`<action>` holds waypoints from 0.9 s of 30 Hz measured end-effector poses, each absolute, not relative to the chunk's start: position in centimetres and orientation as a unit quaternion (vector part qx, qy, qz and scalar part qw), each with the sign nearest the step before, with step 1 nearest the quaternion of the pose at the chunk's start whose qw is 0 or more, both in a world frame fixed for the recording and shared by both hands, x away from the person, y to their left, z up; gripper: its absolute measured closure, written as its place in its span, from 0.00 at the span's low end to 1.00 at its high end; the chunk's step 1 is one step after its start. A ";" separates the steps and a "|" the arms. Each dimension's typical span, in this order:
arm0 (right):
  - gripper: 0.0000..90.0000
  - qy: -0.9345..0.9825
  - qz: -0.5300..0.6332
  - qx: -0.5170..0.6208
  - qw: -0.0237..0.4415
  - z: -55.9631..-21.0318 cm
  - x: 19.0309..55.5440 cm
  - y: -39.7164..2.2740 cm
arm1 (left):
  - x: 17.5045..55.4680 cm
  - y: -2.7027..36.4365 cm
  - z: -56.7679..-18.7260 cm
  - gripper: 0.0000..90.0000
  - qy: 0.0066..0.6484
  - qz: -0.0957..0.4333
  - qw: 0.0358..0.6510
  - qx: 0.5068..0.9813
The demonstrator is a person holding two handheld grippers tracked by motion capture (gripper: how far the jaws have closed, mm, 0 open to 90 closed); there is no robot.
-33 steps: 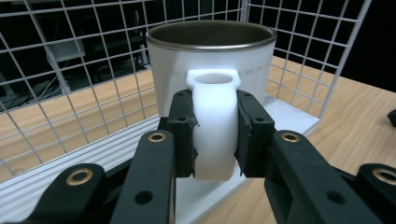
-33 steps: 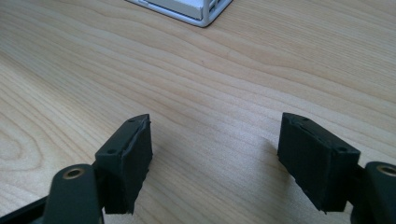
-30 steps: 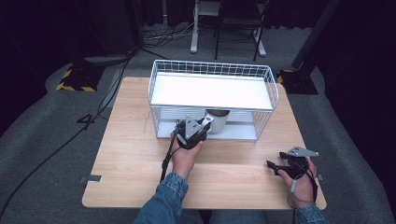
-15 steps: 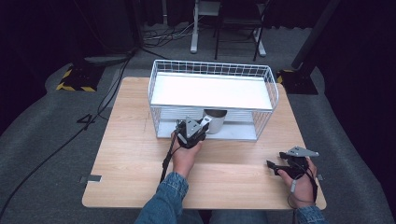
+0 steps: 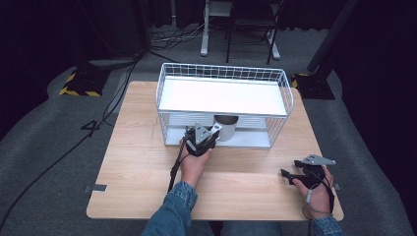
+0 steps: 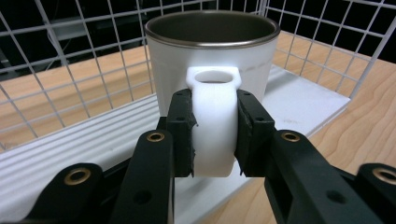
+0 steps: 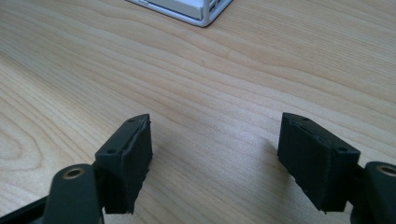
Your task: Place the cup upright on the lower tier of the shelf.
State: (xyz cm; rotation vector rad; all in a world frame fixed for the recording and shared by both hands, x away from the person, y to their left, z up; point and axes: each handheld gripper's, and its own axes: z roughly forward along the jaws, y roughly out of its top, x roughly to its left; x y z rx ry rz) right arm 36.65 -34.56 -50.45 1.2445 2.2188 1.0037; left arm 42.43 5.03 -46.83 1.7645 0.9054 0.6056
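Observation:
A white mug (image 6: pixel 212 51) with a dark inside and metal rim stands on the lower shelf of the white wire rack (image 5: pixel 223 73). The same mug (image 5: pixel 226 127) sits under the rack's upper shelf in the high view. My left gripper (image 6: pixel 214 135) is shut on the mug's white handle (image 6: pixel 213 121), one pad on each side. In the high view my left gripper (image 5: pixel 212 133) reaches into the rack's front. My right gripper (image 7: pixel 215 154) rests low over the bare table (image 7: pixel 196 70), open with nothing between its jaws; in the high view my right gripper (image 5: pixel 286 176) lies at the near right.
The rack's upper shelf (image 5: pixel 221 96) is a flat white board over the mug. Wire walls (image 6: pixel 70 60) close the rack's back and sides. A corner of the rack's base (image 7: pixel 191 11) lies ahead of the right gripper. Chair legs (image 5: pixel 236 39) and cables (image 5: pixel 108 113) are on the floor behind.
The left gripper and the mug have shifted slightly to the right along the lower shelf. The right gripper has not moved.

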 end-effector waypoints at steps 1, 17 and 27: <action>0.30 0.795 0.359 0.446 0.202 -50.5 36.6 -34.6 | 42.4 5.0 -46.8 0.79 0.376 0.251 0.509 0.732; 0.30 0.795 0.360 0.446 0.202 -50.5 36.6 -34.6 | 42.0 5.1 -46.0 0.44 0.383 0.243 0.489 0.745; 0.30 0.795 0.360 0.445 0.201 -50.4 36.7 -34.6 | 40.0 5.5 -43.8 0.28 0.367 0.244 0.495 0.749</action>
